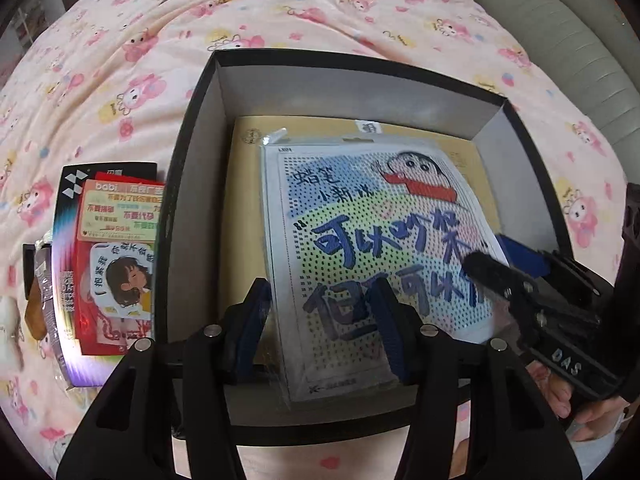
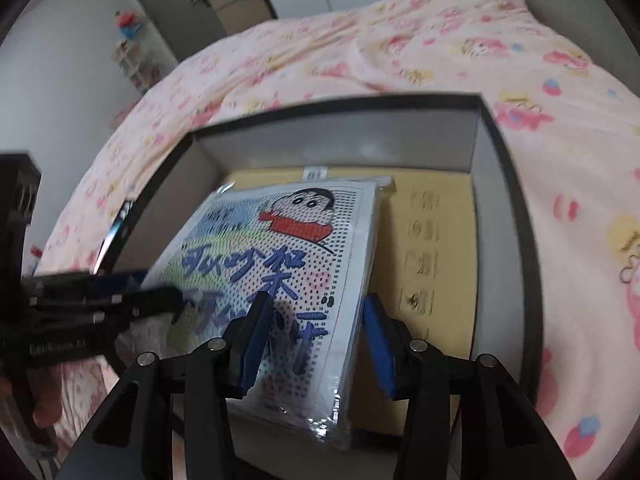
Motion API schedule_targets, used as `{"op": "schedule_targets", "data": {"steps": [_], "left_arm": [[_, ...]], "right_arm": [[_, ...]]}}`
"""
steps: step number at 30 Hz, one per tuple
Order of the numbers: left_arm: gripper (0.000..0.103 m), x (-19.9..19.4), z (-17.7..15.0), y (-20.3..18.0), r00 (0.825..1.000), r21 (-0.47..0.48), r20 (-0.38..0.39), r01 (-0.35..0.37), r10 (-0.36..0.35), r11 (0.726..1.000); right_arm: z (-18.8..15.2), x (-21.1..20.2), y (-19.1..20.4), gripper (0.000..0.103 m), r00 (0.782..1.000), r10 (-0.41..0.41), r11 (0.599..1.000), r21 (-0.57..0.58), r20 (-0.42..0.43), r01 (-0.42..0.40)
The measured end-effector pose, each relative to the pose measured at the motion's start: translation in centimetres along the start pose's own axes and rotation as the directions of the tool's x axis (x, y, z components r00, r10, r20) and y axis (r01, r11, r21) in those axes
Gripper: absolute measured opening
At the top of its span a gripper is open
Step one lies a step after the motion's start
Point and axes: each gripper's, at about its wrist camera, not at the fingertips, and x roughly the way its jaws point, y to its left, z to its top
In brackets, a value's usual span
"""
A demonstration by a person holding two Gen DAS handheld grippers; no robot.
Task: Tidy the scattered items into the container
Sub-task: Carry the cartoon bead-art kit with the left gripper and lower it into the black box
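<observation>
A black box [image 1: 192, 160] with grey inner walls stands on the bed; it also shows in the right wrist view [image 2: 516, 208]. Inside, a plastic-wrapped cartoon pixel-art sheet [image 1: 380, 240] lies on a yellow envelope [image 1: 248, 200]; the sheet [image 2: 288, 264] and envelope [image 2: 436, 240] show from the right too. My left gripper [image 1: 326, 320] is open over the sheet's near edge. My right gripper [image 2: 316, 332] is open over the sheet's near right part and appears in the left wrist view [image 1: 508, 256]. A stack of red and black card packs [image 1: 112, 256] lies left of the box.
The pink cartoon-print bedspread [image 1: 280, 12] surrounds the box. A small brown and white item [image 1: 24, 316] lies at the far left of the card packs. A grey padded headboard [image 1: 568, 40] is at the right. A doorway and shelves [image 2: 160, 12] stand beyond the bed.
</observation>
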Motion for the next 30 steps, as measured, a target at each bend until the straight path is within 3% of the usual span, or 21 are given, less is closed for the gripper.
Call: {"op": "schedule_targets", "data": {"steps": [4,7,9,13,16,19,22,26,30], "left_arm": [[0.053,0.1,-0.1,0.0,0.998,-0.014,-0.028,-0.054,0.054,0.998],[0.052,-1.1,-0.2,-0.6,1.000,-0.021,0.005,-0.029,0.029,0.999],[0.052,-1.6,-0.5,-2.1,0.999,0.005,0.048,-0.014,0.014,1.000],[0.049,0.8,-0.7,-6.6,0.990,0.091,-0.026,0.142,-0.140,0.986],[0.038,2.8,-0.9,-9.2,0.976,0.090,-0.072,0.212,-0.206,0.973],[0.036,3.8,-0.9,-10.9,0.957,0.097,-0.091,0.283,-0.274,0.954],[0.036,5.0,-0.5,-11.9,0.962,0.106,-0.141,0.251,-0.236,0.962],[0.025,6.4,-0.7,-11.2,0.955,0.034,-0.220,0.211,-0.199,0.977],[0.022,5.6,-1.5,-8.9,0.964,0.024,-0.225,0.152,-0.143,0.988]], "right_arm": [[0.1,0.7,-0.6,0.043,0.996,0.061,0.998,0.035,-0.061,-0.059],[0.2,-0.7,-1.3,0.043,0.995,0.102,0.993,0.065,-0.017,-0.101],[0.1,-3.0,-1.3,0.043,0.996,0.054,0.998,0.032,0.073,-0.056],[-0.2,-7.3,-2.7,0.043,0.966,-0.069,0.996,0.075,0.249,0.052],[-0.2,-8.4,-4.7,0.043,0.944,-0.175,0.975,0.184,0.280,0.126],[-0.4,-8.3,-5.7,0.043,0.912,-0.304,0.942,0.229,0.276,0.245],[-0.4,-8.0,-6.6,0.043,0.920,-0.301,0.936,0.265,0.253,0.233],[-0.3,-8.0,-7.4,0.043,0.920,-0.298,0.934,0.277,0.254,0.226],[0.1,-7.4,-6.6,0.043,0.935,-0.251,0.951,0.244,0.251,0.190]]}}
